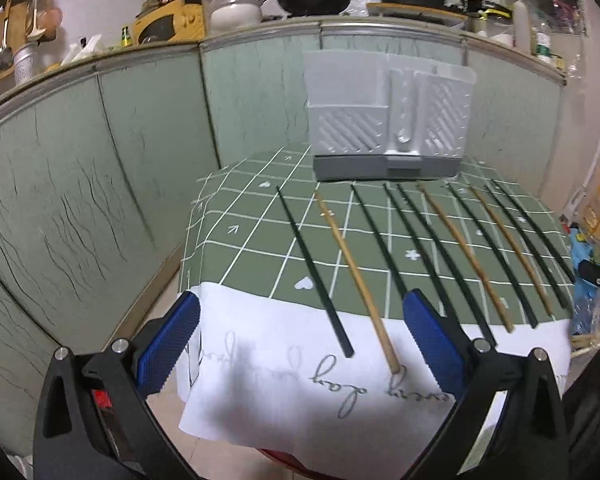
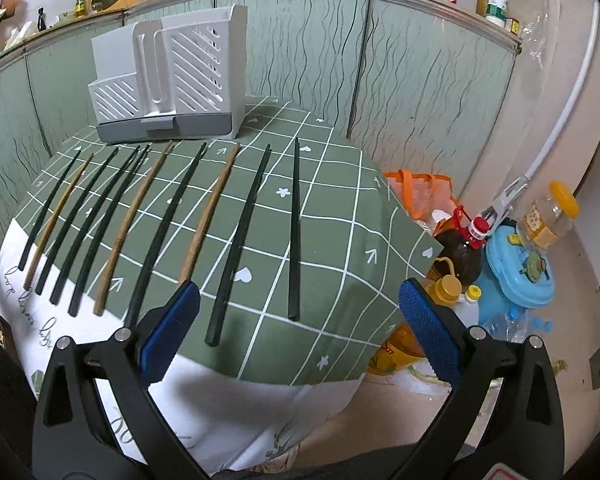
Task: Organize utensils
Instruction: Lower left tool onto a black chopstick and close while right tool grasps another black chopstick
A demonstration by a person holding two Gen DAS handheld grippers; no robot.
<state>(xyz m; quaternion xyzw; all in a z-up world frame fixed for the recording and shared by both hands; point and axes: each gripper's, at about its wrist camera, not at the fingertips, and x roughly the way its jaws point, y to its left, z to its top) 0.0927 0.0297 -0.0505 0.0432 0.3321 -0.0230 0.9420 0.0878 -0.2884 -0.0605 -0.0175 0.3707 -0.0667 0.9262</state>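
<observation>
Several chopsticks lie side by side on a green checked tablecloth [image 1: 256,232] [image 2: 332,208], some black [image 1: 314,272] [image 2: 295,232] and some wooden [image 1: 358,280] [image 2: 210,208]. Behind them stands a white slotted utensil holder on a grey base [image 1: 388,120] [image 2: 172,80]. My left gripper [image 1: 300,344] is open above the near ends of the leftmost black and wooden sticks, holding nothing. At the right end of the row my right gripper [image 2: 298,332] is open too, hovering over the near ends of two black sticks.
Green wall panels [image 1: 100,160] ring the small table closely. On the floor to the right sit an oil bottle [image 2: 462,252], a blue plastic item [image 2: 516,276], a jar [image 2: 548,216] and an orange bag [image 2: 416,192]. A cluttered shelf [image 1: 220,12] runs above the panels.
</observation>
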